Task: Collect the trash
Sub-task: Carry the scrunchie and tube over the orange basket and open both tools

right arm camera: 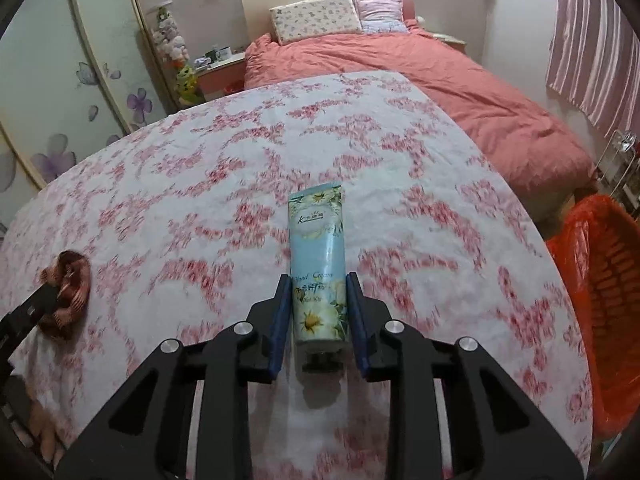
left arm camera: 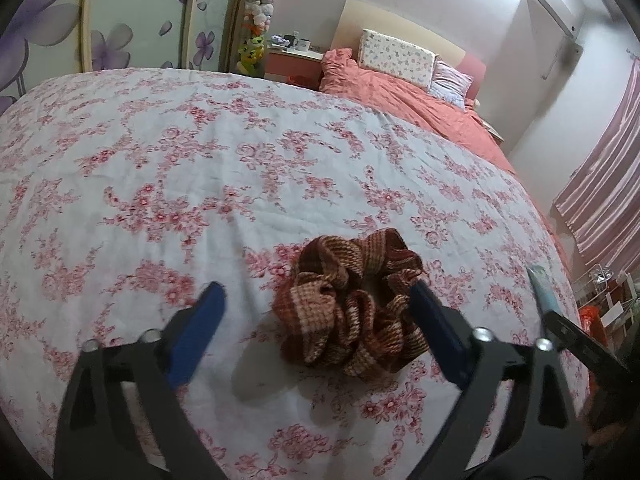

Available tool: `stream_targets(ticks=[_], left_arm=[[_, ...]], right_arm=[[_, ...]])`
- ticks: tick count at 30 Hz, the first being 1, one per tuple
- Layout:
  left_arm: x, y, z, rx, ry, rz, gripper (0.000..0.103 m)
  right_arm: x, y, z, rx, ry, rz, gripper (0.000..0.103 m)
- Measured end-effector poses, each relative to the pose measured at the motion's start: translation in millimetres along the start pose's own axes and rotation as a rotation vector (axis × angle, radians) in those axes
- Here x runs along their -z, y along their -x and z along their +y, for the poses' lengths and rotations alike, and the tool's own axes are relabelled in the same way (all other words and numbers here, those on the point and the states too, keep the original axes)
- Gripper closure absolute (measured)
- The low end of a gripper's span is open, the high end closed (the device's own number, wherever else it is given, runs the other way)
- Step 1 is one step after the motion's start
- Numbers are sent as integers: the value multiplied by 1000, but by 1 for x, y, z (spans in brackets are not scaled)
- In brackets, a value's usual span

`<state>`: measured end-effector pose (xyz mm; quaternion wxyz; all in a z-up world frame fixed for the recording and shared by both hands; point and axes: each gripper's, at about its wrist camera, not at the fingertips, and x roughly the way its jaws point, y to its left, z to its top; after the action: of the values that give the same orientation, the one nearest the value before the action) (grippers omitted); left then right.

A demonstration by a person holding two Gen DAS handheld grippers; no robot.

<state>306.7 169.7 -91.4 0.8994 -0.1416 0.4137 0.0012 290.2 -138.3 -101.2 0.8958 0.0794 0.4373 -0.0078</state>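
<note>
Right tool is clamped on a hand cream tube, pads on both sides of its lower body, cap end toward the camera, crimped end pointing away. Grip near the cap prob keeps the tube from pivoting. It's held clear above the floral bedspread. The orange basket w/ bag liner sits off the bed's right edge, likely the drop spot, so this tube looks abt ready to go there.

Left tool stands wide, straddling the brown knit scrunchie lying on the bedspread. Right pad looks to be at the fabric's edge, left pad well apart from it, so no grip yet. Wide stance suits a soft, bunched item; closing should gather it.
</note>
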Motion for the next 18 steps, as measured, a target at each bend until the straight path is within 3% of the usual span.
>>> stream_targets(ticks=[6,9,16,18], left_arm=[[-7,-2,-3,-20,5,56,40],[-6,-2,-5,-31,24,69,45],[-3,1,-2,-45,38,79,44],[-4,-1,-7,-64,20,79,50]], right_arm=[[12,7,-15,-7,-17,8,75],[15,7,-16,-16,-4,1,75],[16,8,-18,-48,10,-5,74],[16,7,-17,-45,23,-13,74]])
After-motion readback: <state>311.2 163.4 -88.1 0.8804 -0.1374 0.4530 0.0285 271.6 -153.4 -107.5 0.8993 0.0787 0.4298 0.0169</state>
